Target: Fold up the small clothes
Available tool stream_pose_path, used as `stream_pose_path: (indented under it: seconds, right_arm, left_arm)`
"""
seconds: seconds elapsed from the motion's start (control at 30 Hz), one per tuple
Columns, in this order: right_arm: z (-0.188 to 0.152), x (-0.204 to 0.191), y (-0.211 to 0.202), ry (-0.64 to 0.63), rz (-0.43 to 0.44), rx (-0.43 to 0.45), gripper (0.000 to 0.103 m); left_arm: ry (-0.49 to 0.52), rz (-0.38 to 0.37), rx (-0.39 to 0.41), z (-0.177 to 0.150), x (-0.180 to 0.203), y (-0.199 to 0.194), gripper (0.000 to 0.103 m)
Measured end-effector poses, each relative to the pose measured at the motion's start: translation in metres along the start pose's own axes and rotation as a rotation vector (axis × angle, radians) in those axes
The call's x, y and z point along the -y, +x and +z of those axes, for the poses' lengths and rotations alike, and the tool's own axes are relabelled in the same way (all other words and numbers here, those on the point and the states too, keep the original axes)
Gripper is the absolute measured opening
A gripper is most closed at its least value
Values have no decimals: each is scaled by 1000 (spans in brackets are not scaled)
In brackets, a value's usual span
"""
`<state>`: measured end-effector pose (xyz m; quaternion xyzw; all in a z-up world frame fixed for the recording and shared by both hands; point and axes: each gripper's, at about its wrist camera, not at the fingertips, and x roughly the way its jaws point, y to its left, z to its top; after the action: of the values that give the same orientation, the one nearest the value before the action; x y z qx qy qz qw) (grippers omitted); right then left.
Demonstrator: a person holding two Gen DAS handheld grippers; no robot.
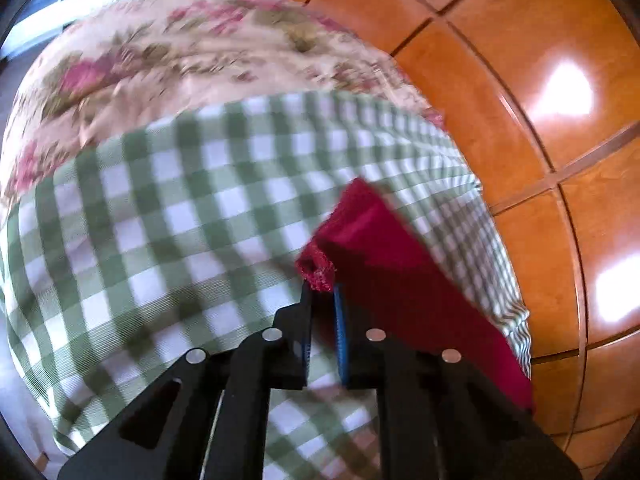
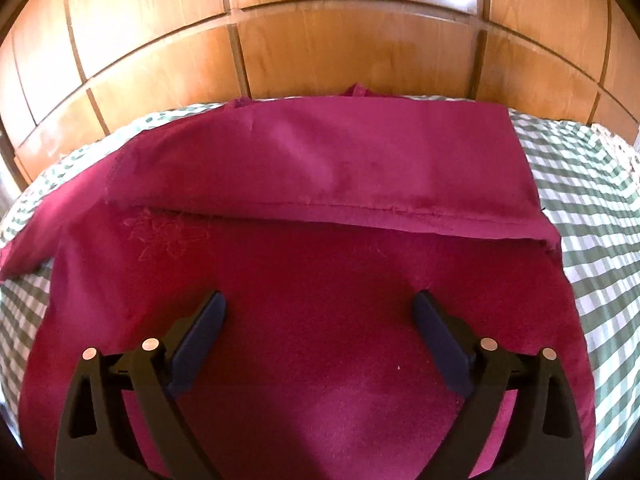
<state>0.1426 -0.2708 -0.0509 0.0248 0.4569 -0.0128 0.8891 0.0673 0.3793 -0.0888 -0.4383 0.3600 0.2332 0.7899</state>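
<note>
Surface: a green-and-white checked cloth (image 2: 580, 184) is spread as the working surface, with a floral pink-and-cream fabric (image 1: 168, 52) seen beyond it in the left wrist view; whether a counter or a bed lies beneath cannot be told.

Backdrop: glossy orange-brown wooden panelling (image 2: 320, 40) is seen right behind the far edge of the surface.

Garment: a dark red soft fabric garment (image 2: 320, 280) is laid flat on the checked cloth, filling the middle of the right wrist view.

Fold so far: a far band of the garment is seen turned over toward the near side, its stitched hem (image 2: 360, 210) lying across the layer below. One fold is judged done.

Left hand-held gripper (image 1: 322, 292): the fingers are drawn nearly together and a bunched corner of the red garment is pinched at their tips; the picture is blurred, so it appears to be caught mid-move.

Right hand-held gripper (image 2: 320, 312): the fingers are held wide apart above the near part of the garment, nothing gripped.

Left to do: a loose flap (image 2: 40, 232) at the left is not yet tucked in. Further folds are judged to be needed before the piece is compact.
</note>
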Motion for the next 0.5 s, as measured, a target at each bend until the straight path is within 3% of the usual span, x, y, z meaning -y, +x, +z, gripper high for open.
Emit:
stream_pose_path:
  seconds: [0.13, 0.23, 0.4, 0.5]
  right_arm:
    - [-3, -3, 2, -11, -11, 2, 96]
    - [-3, -3, 2, -14, -13, 3, 96]
    - [-3, -1, 2, -8, -5, 6, 96]
    - [-3, 0, 2, -4, 3, 7, 96]
  left_arm:
    - [140, -136, 30, -15, 52, -24, 8]
    - [308, -237, 45, -44, 107, -46, 8]
    - [534, -384, -28, -118, 188, -56, 8]
    - [643, -417, -106, -170, 223, -45, 8]
